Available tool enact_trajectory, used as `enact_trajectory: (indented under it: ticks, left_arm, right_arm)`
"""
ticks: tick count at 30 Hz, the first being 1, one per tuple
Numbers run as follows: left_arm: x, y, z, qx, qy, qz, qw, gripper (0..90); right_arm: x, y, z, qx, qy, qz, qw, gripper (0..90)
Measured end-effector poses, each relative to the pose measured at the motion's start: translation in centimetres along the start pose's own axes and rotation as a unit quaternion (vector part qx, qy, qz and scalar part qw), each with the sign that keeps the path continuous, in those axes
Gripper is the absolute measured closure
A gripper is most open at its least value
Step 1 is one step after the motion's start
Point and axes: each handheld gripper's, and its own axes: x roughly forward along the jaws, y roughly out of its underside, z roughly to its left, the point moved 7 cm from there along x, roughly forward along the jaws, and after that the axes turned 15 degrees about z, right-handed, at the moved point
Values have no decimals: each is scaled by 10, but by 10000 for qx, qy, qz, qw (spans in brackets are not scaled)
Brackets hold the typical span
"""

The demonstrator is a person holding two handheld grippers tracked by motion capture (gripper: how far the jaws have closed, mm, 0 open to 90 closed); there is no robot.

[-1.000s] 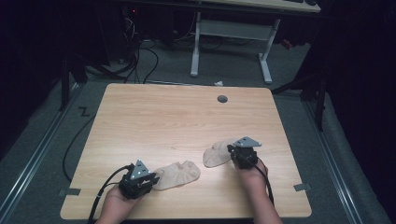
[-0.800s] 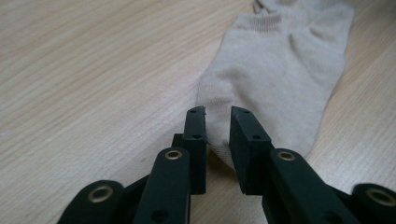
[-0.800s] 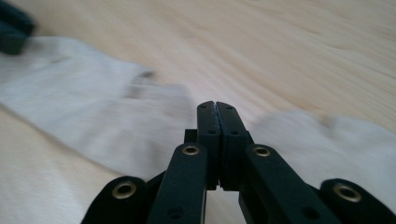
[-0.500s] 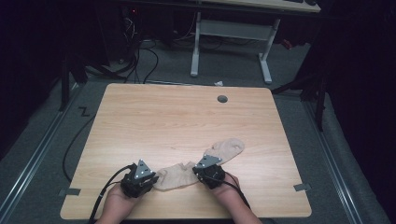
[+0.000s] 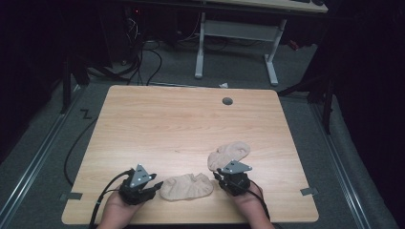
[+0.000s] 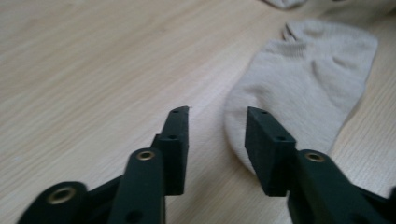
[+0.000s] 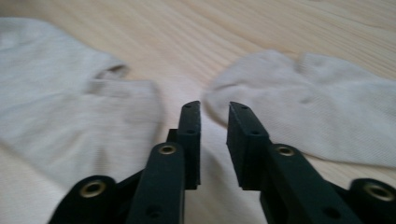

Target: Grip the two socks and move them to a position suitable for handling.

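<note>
Beige cotton ankle sock [image 5: 186, 186] lies flat betw. grippers, its twin sock [image 5: 228, 153] just beyond. Left gripper [image 6: 217, 122] & right gripper [image 7: 214, 113] both just opened, empty. Release step; next prob. re-grip to pair them.

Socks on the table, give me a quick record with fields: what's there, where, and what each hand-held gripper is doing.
near sock: flat, between the grippers
far sock: flat, beyond right gripper
socks touching: no, apart
left hand-held gripper: jaws just opened, nothing gripped, by the near sock's end
right hand-held gripper: jaws just opened, nothing between them
table: light wood
</note>
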Motion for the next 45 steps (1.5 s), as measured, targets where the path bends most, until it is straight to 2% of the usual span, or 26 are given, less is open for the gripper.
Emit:
enact_trajectory:
  ticks: [3,5,6,9,10,11,12,15,18,20,22,26,28,32,34,39,43,45]
  left_arm:
    - [-4,13,17,-300,21,9,9995,532]
    - [-4,16,27,-539,49,-35,9985,515]
    - [-3,16,33,-668,46,-66,9977,497]
    - [-1,16,33,-641,44,-72,9979,446]
    - [0,15,29,-559,48,-58,9984,444]
    - [0,15,29,-559,48,-58,9984,436]
    - [1,14,28,-475,-3,-41,9989,436]
    - [0,11,24,-330,-69,-64,9994,410]
    - [-2,9,24,-271,-229,-151,9993,386]
    - [-3,8,25,-315,-221,-213,9990,365]
    - [-4,8,27,-344,-216,-217,9989,363]
    - [-3,10,29,-453,-173,-236,9985,363]
    - [-3,11,30,-472,-190,-221,9985,363]
    - [-4,11,30,-485,-184,-241,9984,369]
    - [-3,11,30,-532,-168,-251,9981,365]
    - [-4,11,30,-536,-179,-257,9981,357]
    - [-4,11,29,-505,-160,-207,9984,350]
    - [-4,11,30,-507,-164,-223,9983,337]
  right_arm:
    - [1,-2,-8,138,41,-55,9999,678]
    - [5,-8,-7,131,37,-66,9999,623]
    - [11,-17,-3,73,141,-13,9999,585]
    - [19,-26,0,-45,264,63,9996,547]
    - [27,-31,-1,-72,373,213,9991,526]
    - [27,-31,-1,-72,373,213,9991,526]
    - [31,-32,-2,-105,402,306,9987,510]
    - [38,-34,-6,-9,265,424,9988,454]
    - [39,-36,-9,82,166,479,9987,474]
    - [38,-33,-9,159,-5,532,9985,469]
    - [37,-32,-9,158,-21,523,9985,471]
    - [35,-30,-7,213,84,494,9985,558]
    - [35,-30,-8,241,50,465,9986,565]
    - [35,-29,-12,275,37,412,9988,657]
    - [35,-28,-15,267,168,408,9987,746]
    - [33,-28,-17,313,241,415,9984,816]
    - [21,-31,-18,309,251,152,9991,828]
    - [6,-37,-18,276,289,-131,9991,830]
